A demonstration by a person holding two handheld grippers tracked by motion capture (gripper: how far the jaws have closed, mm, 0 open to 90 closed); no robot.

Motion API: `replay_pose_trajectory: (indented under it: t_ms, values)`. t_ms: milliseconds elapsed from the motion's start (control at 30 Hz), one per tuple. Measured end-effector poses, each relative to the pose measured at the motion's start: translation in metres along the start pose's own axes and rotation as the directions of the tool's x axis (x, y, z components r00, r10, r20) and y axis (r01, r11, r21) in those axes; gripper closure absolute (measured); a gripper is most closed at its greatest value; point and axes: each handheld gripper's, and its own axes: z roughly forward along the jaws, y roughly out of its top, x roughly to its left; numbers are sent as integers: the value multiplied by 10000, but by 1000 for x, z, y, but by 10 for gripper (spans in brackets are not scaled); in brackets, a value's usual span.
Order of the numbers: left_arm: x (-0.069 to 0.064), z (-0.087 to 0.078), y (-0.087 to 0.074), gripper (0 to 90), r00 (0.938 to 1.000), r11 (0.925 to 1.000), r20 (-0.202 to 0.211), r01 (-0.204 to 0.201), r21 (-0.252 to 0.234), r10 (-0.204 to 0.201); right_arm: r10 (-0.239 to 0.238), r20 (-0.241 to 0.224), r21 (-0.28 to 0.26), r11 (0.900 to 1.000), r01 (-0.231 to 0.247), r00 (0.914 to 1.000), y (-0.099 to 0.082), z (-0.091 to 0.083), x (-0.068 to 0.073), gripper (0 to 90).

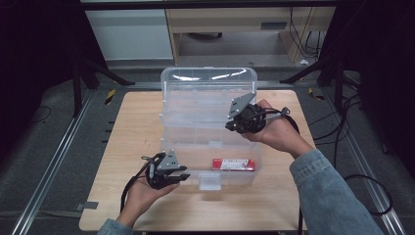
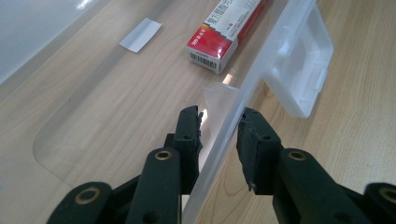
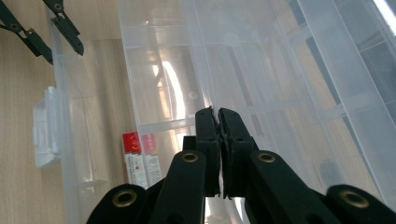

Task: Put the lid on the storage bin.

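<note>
A clear plastic toolbox [image 1: 210, 83] stands open on the wooden table [image 1: 127, 127], its lid and fold-out trays raised toward the back. A red and white carton [image 1: 234, 164] [image 2: 219, 37] [image 3: 140, 158] lies in the bottom compartment. My left gripper [image 1: 183, 176] [image 2: 218, 135] is shut on the box's front wall, one jaw inside and one outside, left of the latch [image 1: 209, 182] [image 2: 303, 65]. My right gripper [image 1: 231, 126] [image 3: 217, 116] hovers over the upper tray at the right with its jaws shut together. Whether a thin tray edge is pinched between them is unclear.
A small white label [image 2: 140, 35] sticks to the box floor. Bare table lies left and in front of the box. Metal rails [image 1: 54, 161], black stand legs [image 1: 105, 73] and cables [image 1: 352, 132] surround the table, with a desk [image 1: 244, 24] behind.
</note>
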Motion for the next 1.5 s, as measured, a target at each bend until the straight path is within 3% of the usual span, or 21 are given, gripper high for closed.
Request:
replay_pose_trajectory:
  t_ms: [300,1133,1500]
  values:
    - [-2,2,2,695,10000,10000,47,-37,-55,38,-10,-9,-164,9999,10,10000,-7,-3,13,869]
    - [-1,3,0,686,9999,9999,118,25,-142,-24,318,-371,-486,9983,-336,9988,-18,-4,28,858]
    - [0,3,-1,678,9998,9997,180,89,-241,-84,842,-574,-683,9938,-880,9948,-25,-2,34,832]
